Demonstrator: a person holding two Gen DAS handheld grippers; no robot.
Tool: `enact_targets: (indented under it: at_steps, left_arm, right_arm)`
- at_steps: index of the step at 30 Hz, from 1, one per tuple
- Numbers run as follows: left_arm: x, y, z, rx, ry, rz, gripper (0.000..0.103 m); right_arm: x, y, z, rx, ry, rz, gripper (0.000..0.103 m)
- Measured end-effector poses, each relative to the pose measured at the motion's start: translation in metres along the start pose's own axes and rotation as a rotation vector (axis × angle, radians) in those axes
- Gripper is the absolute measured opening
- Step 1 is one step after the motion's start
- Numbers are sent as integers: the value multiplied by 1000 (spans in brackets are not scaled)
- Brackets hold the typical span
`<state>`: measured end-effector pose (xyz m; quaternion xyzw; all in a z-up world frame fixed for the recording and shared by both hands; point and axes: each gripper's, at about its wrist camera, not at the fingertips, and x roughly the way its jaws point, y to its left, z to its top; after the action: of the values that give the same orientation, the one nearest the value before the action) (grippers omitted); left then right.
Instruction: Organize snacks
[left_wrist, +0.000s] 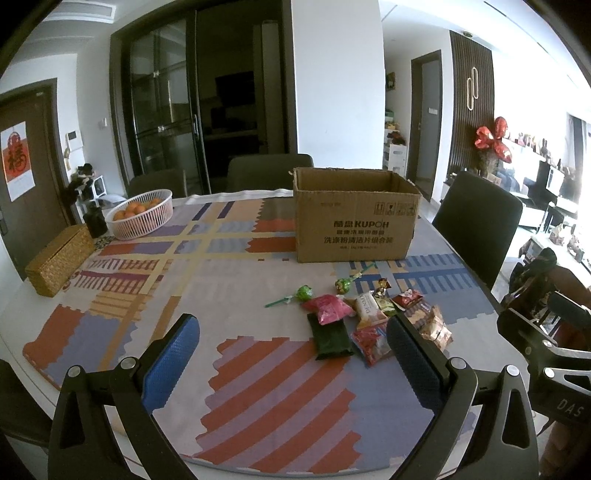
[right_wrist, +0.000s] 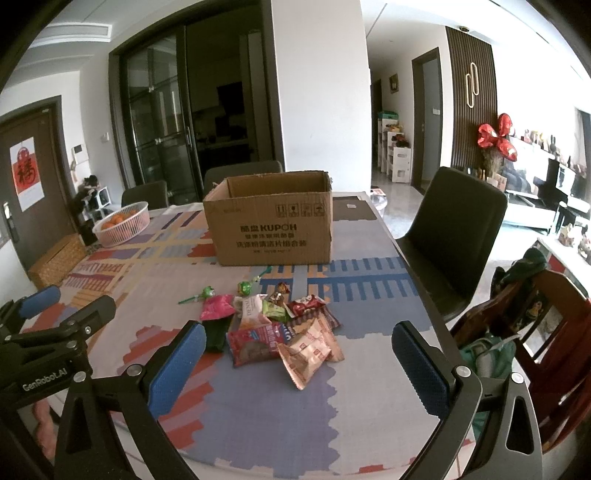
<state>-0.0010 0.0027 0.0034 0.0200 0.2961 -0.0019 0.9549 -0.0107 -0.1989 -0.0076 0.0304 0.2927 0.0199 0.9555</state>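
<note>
- The task looks to be at its very start: the snack pile (right_wrist: 280, 325) lies loose on the counter (right_wrist: 369, 369), just in front of the open cardboard box (right_wrist: 269, 229), and none of it shows over the box's rim; the inside of the box is hidden from both views.
- In front of the box, nearest it, lie two green lollipops (left_wrist: 304, 293); nearer the cameras come a pink packet (left_wrist: 327, 308), a dark green packet (left_wrist: 330, 338), a cream biscuit packet (left_wrist: 369, 312), red wrappers and a pale tan packet (right_wrist: 306, 350), overlapping one another.
- The left claw (left_wrist: 291, 347) is spread wide and empty, raised above the counter, short of the pile and to its left as seen from the box; its right pad (left_wrist: 413, 358) overlaps the pile's edge in view, but contact cannot be told.
- The right claw (right_wrist: 295, 354) is likewise wide apart and holds nothing, hanging over the counter with the pile framed between its blue pads (right_wrist: 177, 369).
- Next move, as I judge it: lower one claw onto an outer packet, the tan one being nearest the right claw, pinch it alone, then carry it over the box's front wall.
- The overlap risks dragging a neighbour along.
</note>
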Motion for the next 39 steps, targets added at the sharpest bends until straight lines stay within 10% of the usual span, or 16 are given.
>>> enact_targets:
  at_steps: [39]
  left_arm:
    - [1, -2, 0, 2, 5, -13, 103]
  right_arm:
    - [0, 1, 1, -6, -6, -2, 102]
